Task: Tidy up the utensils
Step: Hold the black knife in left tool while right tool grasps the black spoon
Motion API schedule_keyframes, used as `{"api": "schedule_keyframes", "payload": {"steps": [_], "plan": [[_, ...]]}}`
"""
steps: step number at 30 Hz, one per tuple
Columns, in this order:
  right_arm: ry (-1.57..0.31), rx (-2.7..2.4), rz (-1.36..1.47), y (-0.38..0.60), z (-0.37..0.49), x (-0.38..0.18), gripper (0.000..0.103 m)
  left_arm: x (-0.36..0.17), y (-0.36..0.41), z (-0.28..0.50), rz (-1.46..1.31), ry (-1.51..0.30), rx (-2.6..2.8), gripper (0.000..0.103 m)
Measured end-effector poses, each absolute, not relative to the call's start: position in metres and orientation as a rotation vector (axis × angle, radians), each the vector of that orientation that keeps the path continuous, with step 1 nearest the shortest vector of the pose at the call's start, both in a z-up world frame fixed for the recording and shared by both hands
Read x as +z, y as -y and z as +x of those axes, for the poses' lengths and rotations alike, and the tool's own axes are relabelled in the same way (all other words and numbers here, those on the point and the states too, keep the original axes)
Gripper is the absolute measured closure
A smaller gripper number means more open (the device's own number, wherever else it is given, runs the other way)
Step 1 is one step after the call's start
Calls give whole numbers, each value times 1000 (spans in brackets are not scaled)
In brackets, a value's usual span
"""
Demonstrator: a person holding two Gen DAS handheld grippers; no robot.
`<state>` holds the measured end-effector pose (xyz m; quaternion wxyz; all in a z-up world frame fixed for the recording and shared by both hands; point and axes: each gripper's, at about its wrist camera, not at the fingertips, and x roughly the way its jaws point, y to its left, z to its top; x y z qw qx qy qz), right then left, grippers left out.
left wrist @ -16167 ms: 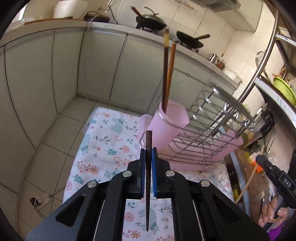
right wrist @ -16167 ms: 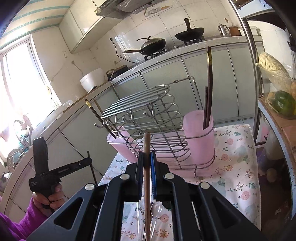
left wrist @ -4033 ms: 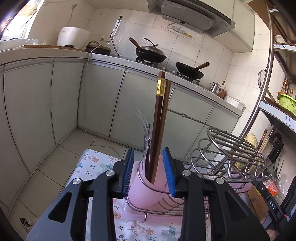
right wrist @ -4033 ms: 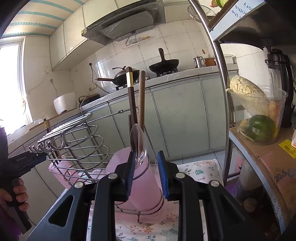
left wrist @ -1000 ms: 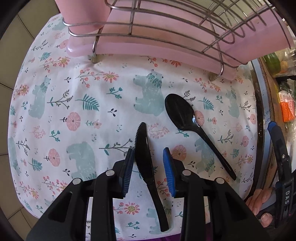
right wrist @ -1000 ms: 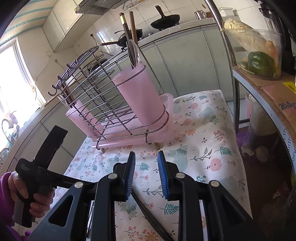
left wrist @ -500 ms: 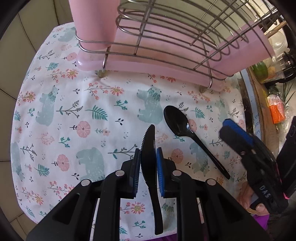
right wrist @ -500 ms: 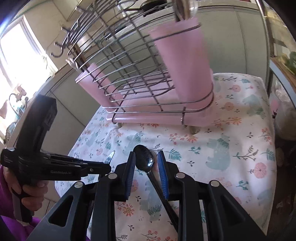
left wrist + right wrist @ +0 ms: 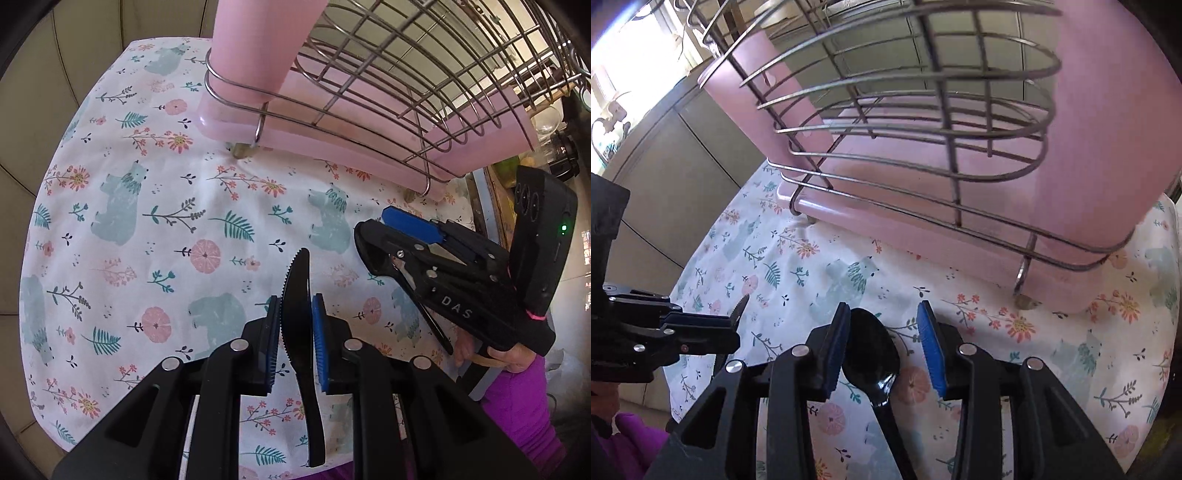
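**Knife pinched, spoon bracketed: pickup step**

While your left tool (image 9: 295, 328) is pressed together on the black knife (image 9: 301, 332), your right tool (image 9: 882, 347) stands spread, its blue pads on either side of the black spoon (image 9: 873, 358) without clear contact. Knife: long axis runs along the tool's fingers, serrated tip pointing forward toward the rack, handle trailing back under the tool body. Whether it is lifted off the floral cloth (image 9: 155, 221) cannot be told. Spoon: lies on the cloth, bowl forward toward the rack, handle running back beneath the right tool.

Judged step: grasping the last loose utensils from the bench. Next move calls for you to close the right tool on the spoon's neck, then raise both pieces and turn them upright.

Farther out: the wire rack (image 9: 406, 74) on its pink tray (image 9: 332, 147), with the pink cup (image 9: 258, 44) at its near-left corner. Likely destination is a pink cup.
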<state>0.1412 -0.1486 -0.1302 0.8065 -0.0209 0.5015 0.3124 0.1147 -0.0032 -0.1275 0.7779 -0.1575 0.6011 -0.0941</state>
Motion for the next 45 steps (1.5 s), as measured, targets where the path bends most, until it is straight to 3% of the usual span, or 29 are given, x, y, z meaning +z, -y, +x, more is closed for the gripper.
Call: {"api": "schedule_keyframes", "payload": {"steps": [3,6,10,19,22,23,24,31,45], "plan": [[-1080,690,-117,136,136,-135,66,-122,-18,110,-345,-1290,-218,87],[-1075,670,-169,131,133,-137,87,-115,-36,108,-349,-1280,-225,87],[-1090,654,-179,134,131,-135,103,-106,-53,104,-360,-1266,-233,87],[-979,646,-8,169,116,-107,103,-87,-63,81,-377,-1222,-235,87],[-1010,668,12,167,120,-103,90,-83,-66,76,-386,-1219,-237,87],[-1037,681,-1,163,122,-105,80,-81,-69,74,-387,-1216,-240,87],[-1046,687,-23,160,121,-105,79,-81,-64,73,-387,-1214,-240,87],[-1103,697,-225,119,119,-130,79,-82,-71,63,-410,-1218,-236,87],[-1080,671,-284,111,97,-128,79,-79,-75,59,-431,-1206,-247,87]]}}
